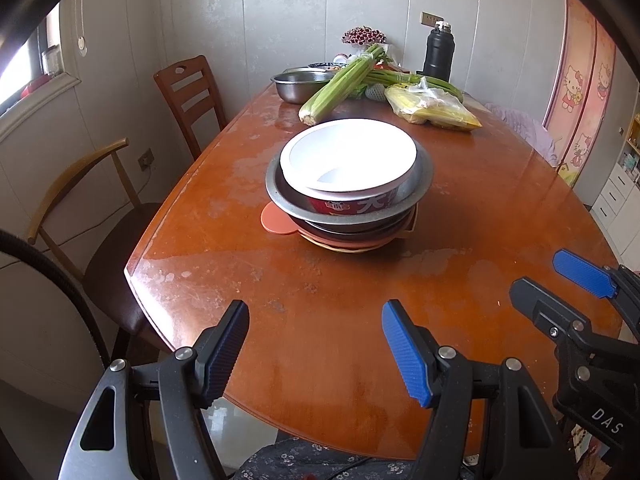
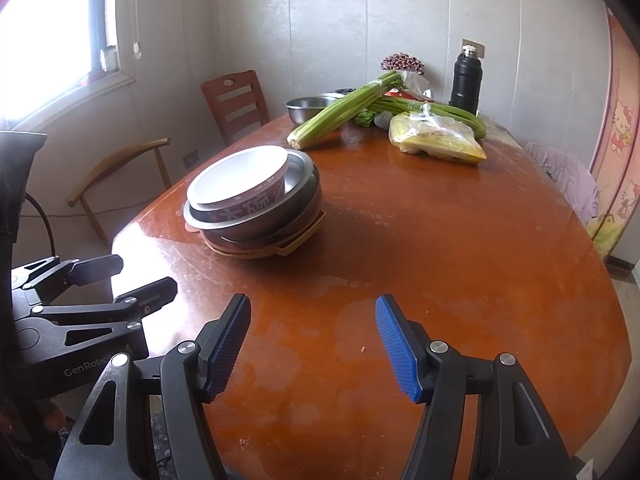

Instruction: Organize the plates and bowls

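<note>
A stack of dishes stands mid-table. On top is a red paper bowl (image 1: 348,160) (image 2: 240,176) with a white inside, nested in a steel bowl (image 1: 280,196) (image 2: 296,196). Under them lie dark dishes, an orange plate (image 1: 276,220) and a yellow plate (image 2: 296,242). My left gripper (image 1: 314,316) (image 2: 146,274) is open and holds nothing, hovering over the table's near edge, well short of the stack. My right gripper (image 2: 313,306) (image 1: 538,274) is open too, with only bare tabletop between its blue pads, to the right of the left one.
The brown oval table (image 1: 320,280) carries a second steel bowl (image 1: 300,84), celery (image 1: 340,84), a bag of yellow food (image 1: 432,108) and a black flask (image 1: 439,54) at its far end. Two wooden chairs (image 1: 188,92) (image 1: 80,200) stand along the left side.
</note>
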### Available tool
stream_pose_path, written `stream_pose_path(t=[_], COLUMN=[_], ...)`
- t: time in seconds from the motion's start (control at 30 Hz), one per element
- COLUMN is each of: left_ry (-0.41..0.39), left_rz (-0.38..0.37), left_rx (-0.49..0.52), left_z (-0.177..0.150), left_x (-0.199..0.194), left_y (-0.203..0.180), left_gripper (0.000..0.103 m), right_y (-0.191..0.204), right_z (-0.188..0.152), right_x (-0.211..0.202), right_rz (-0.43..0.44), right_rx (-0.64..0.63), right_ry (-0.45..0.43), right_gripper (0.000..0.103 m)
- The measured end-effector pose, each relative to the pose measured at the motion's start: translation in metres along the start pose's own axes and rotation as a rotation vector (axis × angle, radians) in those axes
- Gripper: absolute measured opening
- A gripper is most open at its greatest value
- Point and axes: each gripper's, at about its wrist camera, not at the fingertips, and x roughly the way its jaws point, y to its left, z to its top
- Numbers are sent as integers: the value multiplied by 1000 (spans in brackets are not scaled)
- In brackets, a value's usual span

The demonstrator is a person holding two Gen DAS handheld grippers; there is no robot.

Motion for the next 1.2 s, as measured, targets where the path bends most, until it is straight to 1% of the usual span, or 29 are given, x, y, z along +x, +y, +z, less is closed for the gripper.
stream_pose_path(t=[0.2,0.7,0.93,1.1,1.2], left_ry=[7,17,19,-12,-36], left_rz=[16,23,35,33,58], left_rx=[5,10,-1,-21,-60], left_z=[-1,0,1,17,44], left_x=[1,7,12,11,15], left_y=[-1,-1,6,21,45], left_gripper=[69,69,69,69,69], right_y=[0,0,-2,-12,-29], right_z=[0,-3,-4,-3,0], right_x=[1,1,1,7,14], right_rz=[-4,-11,-15,-10,-5], right_rx=[-5,-12,-14,6,37], right_ry=[1,-3,-4,1,22], right_gripper=[67,67,67,67,67])
